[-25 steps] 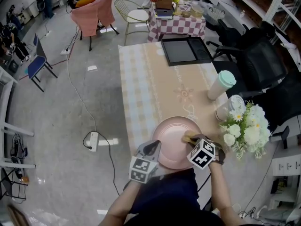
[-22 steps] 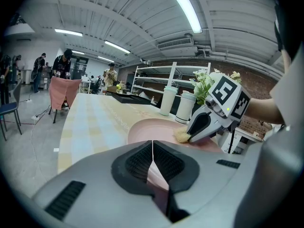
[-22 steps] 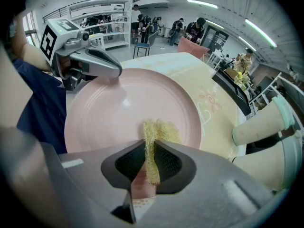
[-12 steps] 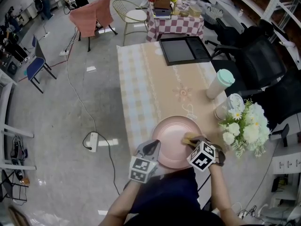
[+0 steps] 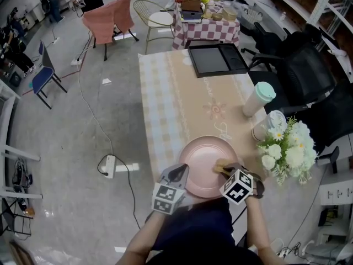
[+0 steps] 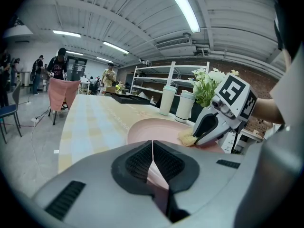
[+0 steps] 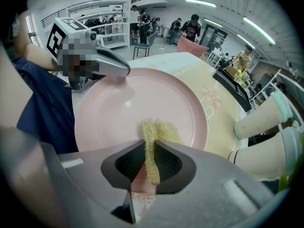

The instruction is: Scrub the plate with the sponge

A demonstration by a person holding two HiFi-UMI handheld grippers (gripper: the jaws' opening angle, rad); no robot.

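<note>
The left claw (image 6: 152, 148) has its jaws together on the near rim of the round pink plate (image 6: 156, 127), pinning it to the checked-cloth desk (image 6: 90, 122). The right claw (image 7: 151, 151) is clamped on the frayed yellow sponge (image 7: 159, 129), which lies on the plate's face just ahead of its tips.

Judgement: the scrubbing step is in hand. The next move calls for sweeping the sponge across the face toward the left claw, under firm downward pressure.
</note>
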